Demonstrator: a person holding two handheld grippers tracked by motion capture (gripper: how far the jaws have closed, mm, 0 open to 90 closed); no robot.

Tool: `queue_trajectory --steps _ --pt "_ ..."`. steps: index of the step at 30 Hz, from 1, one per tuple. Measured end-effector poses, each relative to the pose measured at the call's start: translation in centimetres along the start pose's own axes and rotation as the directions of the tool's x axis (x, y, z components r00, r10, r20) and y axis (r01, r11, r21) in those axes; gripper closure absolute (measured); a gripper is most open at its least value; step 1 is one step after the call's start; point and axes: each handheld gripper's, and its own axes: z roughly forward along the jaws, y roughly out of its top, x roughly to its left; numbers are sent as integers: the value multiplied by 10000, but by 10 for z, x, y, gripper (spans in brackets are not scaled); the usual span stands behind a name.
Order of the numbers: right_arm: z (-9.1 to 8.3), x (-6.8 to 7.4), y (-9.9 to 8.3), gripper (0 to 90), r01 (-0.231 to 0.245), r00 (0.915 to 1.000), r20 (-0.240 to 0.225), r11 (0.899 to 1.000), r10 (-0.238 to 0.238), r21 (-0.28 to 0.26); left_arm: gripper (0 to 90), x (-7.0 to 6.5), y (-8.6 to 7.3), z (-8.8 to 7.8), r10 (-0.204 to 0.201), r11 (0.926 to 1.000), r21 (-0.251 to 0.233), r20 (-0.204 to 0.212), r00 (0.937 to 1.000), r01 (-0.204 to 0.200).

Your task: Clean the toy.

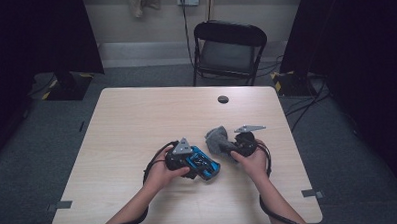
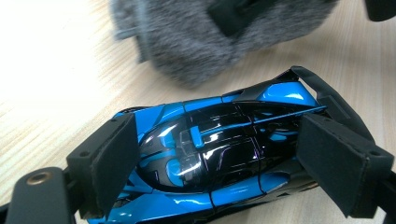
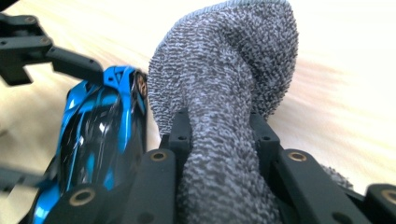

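On the wooden table [image 1: 137,124]: left gripper [image 1: 188,160] clamps a blue toy car [image 1: 204,164], right gripper [image 1: 240,143] clamps a grey cloth [image 1: 217,139].

Left to right in the high view: left hand [image 1: 161,174] holds its gripper near the table's front middle, car pointing toward the right hand. In the left gripper view the two black pads [image 2: 114,161] press both flanks of the blue-and-black car [image 2: 210,154], jaws narrowed on it, car just above or on the tabletop, cannot tell which. Cloth just beside the car's end, close to touching. Right hand [image 1: 253,162] holds its gripper; in the right gripper view the jaws pinch a bunched fold of the fuzzy cloth [image 3: 229,93], which stands up between them. A folding chair [image 1: 229,51] sits beyond the table.
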Motion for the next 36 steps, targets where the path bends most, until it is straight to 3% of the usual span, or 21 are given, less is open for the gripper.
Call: queue_trajectory --steps 9,16,21,23,36 --pt "30 11 21 690 169 9998 88 9994 -172 300 132 0 0 0 -9 10000 -18 -8 10000 9" --pt "45 19 31 690 87 9995 301 9997 -94 223 132 0 -1 0 -11 10000 -17 -29 10000 11" --pt "56 27 33 690 218 9995 219 9991 -226 358 133 -1 -1 0 -14 10000 -53 -25 10000 14" --pt "61 33 32 688 443 9990 -69 9981 -440 421 133 -1 -1 0 -20 10000 -68 -24 10000 20" --pt "56 33 23 692 382 9973 -643 9982 -352 469 132 -1 -1 0 -12 9999 -115 -7 10000 12"
